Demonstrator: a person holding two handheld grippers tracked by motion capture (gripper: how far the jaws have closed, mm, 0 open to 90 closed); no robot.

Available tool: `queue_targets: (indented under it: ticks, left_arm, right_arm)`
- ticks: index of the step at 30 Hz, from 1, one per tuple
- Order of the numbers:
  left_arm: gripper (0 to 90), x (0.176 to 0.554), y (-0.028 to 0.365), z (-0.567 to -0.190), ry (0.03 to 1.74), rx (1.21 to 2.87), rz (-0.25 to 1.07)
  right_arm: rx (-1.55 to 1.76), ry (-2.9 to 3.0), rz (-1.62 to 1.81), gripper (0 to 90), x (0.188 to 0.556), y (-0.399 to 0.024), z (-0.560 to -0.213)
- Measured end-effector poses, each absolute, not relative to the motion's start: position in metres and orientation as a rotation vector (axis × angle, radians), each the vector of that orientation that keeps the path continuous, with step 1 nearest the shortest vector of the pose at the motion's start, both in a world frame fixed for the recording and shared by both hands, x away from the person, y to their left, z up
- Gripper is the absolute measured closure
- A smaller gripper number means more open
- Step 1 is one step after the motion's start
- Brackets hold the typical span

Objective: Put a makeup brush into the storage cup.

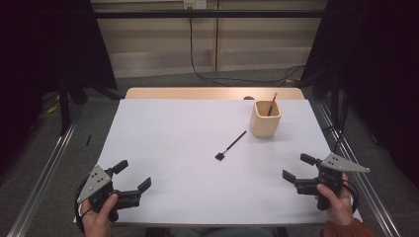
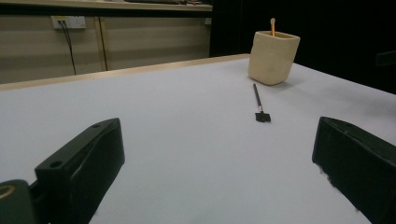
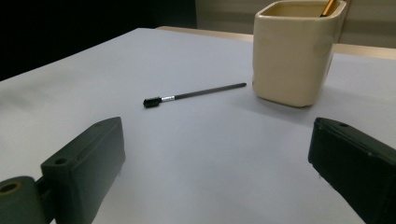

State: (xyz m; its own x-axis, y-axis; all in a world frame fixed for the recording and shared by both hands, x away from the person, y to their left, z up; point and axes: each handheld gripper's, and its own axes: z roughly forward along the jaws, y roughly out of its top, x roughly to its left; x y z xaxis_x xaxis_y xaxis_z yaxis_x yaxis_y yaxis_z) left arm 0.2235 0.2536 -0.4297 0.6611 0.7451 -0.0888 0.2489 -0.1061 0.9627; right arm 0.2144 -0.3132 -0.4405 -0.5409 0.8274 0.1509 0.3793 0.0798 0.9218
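Note:
A thin black brush (image 1: pixel 230 146) (image 2: pixel 258 102) (image 3: pixel 192 94) lies flat near the middle of the white table (image 1: pixel 163 143), its dark head toward me. Behind it to the right stands a cream square cup (image 1: pixel 265 119) (image 2: pixel 273 57) (image 3: pixel 296 51) with a wooden-handled brush (image 1: pixel 272 104) leaning inside. My left gripper (image 1: pixel 133 176) rests open at the near left corner, held by a hand, nothing between its jaws. My right gripper (image 1: pixel 298 167) is open at the near right, also empty, pointing toward the middle of the table.
The table's wooden far edge (image 1: pixel 212 93) borders a grey floor with a trailing black cable (image 1: pixel 207 76). Metal rails (image 1: pixel 42 173) run along both sides of the table. A wall socket (image 2: pixel 68 21) sits on the back wall.

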Motion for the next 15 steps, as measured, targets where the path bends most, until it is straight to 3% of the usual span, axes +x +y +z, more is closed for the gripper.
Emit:
queue_targets:
  ticks: [15]
  left_arm:
    - [2.0, 0.2247, 0.2555, -0.4310, 0.802, 1.678, 0.526]
  right_arm:
    - [1.167, 1.955, 1.474, 2.2, 0.2159, -0.3110, -0.4392]
